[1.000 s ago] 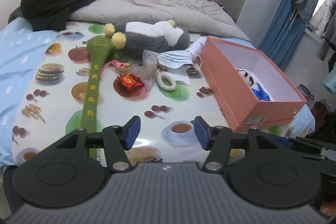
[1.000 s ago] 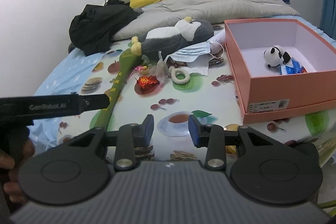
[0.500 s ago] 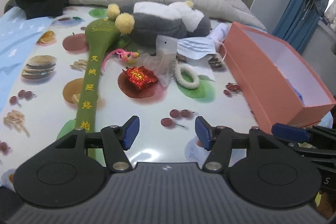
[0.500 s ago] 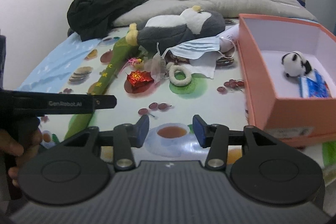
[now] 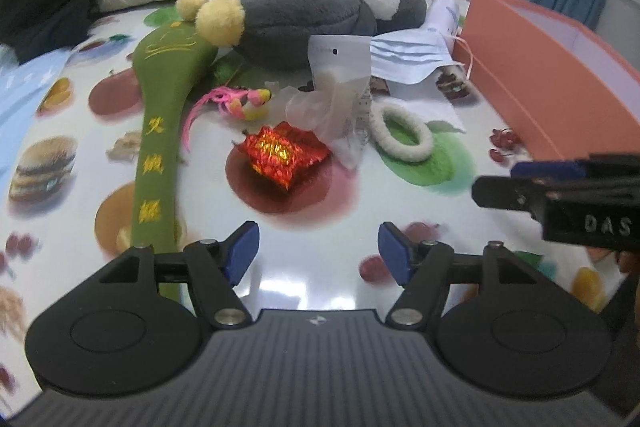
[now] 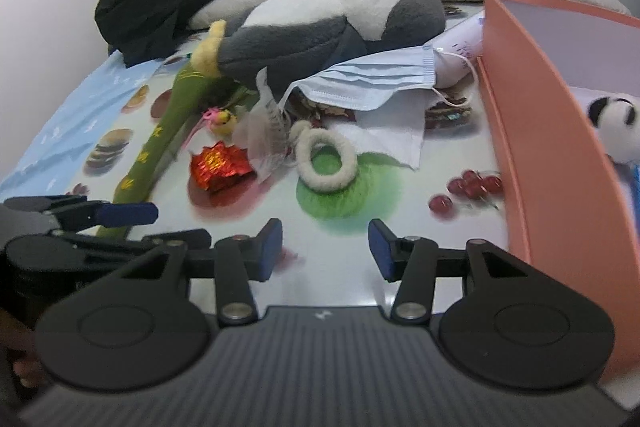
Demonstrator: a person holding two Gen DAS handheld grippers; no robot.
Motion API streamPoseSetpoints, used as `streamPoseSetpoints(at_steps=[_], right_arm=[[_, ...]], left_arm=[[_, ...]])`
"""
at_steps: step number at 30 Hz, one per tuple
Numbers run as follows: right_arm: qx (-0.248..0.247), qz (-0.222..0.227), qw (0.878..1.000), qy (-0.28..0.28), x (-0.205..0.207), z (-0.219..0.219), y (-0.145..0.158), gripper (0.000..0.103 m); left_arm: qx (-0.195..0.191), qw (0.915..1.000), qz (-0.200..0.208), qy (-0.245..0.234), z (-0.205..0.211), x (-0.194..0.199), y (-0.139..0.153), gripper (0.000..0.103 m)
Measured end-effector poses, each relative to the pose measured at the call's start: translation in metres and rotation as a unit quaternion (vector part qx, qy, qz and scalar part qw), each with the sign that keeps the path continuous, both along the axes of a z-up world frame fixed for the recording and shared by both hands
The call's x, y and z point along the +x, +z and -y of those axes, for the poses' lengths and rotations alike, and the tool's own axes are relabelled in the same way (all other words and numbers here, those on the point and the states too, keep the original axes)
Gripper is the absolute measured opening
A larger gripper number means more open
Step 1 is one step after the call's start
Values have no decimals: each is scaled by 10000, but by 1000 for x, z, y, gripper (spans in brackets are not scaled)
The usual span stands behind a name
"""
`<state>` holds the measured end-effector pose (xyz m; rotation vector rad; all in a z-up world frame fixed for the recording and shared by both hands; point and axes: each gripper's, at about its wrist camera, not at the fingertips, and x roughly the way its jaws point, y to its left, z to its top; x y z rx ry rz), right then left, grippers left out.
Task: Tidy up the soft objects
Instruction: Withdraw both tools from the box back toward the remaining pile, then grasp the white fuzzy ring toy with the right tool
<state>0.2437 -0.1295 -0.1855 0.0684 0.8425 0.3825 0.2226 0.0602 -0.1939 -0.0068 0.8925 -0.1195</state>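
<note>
Both hand-held grippers closer, jaws just widened, empty; crinkly red foil pouch [image 5: 285, 155], fuzzy white ring [image 6: 326, 159] ahead.

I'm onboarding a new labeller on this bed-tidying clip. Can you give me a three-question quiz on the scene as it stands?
1. True or false: the face mask lies inside the orange box.
2. Multiple choice: the white fluffy ring lies over which print on the cloth? A) burger B) green leaf C) teacup
3. Fill in: the toy already in the box is a small plush ____.

Key
1. False. The mask lies on the cloth outside the box, against the grey plush penguin.
2. B
3. panda

The left gripper and right gripper both stand open and empty, their jaws having just been opening.
</note>
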Motion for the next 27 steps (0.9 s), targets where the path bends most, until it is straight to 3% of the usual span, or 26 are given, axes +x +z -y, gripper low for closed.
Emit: streamPoseSetpoints(at_steps=[1, 3, 11, 15, 20, 27], right_arm=[[-2, -15, 10000, 15, 7, -2, -3, 61], [7, -19, 10000, 6, 20, -5, -9, 68], [66, -147, 9997, 162, 67, -12, -29, 68], [52, -212, 9993, 293, 82, -16, -35, 67], [-124, -136, 9984, 532, 90, -24, -38, 60], [-404, -28, 9964, 749, 88, -32, -38, 31]], left_arm=[[73, 10000, 10, -54, 1, 6, -2, 71], [242, 9996, 66, -143, 1, 17, -5, 71], [729, 9959, 113, -519, 2, 58, -15, 72], [830, 9945, 121, -628, 0, 71, -21, 79], [822, 9928, 188, -848, -3, 82, -28, 80], [615, 9928, 258, -991, -6, 88, -31, 79]])
